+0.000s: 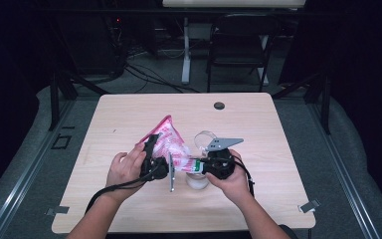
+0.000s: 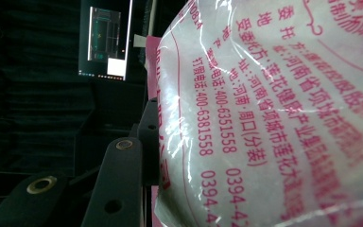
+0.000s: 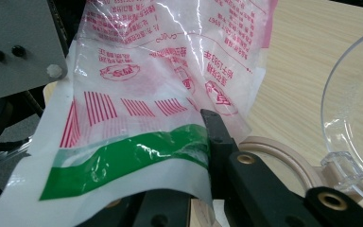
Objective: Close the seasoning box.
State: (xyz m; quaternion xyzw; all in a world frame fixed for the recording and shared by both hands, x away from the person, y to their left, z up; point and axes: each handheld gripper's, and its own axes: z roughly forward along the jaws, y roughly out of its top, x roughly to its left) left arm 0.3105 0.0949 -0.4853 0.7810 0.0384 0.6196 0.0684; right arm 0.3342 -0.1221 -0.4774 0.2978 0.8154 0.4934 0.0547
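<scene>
The pale wooden table (image 1: 129, 209) lies under my forearms, and above its middle I hold a pink-and-white printed plastic bag (image 1: 171, 142) of white grains off the surface, stretched between my two tongs. My left gripper (image 1: 151, 147) is clamped on the bag's pink-edged side, its jaws partway apart with the full bag pressed against them, while my right gripper (image 1: 195, 166) is pinched tight on the bag's green-banded end. Just below and beside that end sit a clear plastic lid (image 3: 354, 113) and the beige rim of a small jar (image 3: 283, 156) on the table.
</scene>
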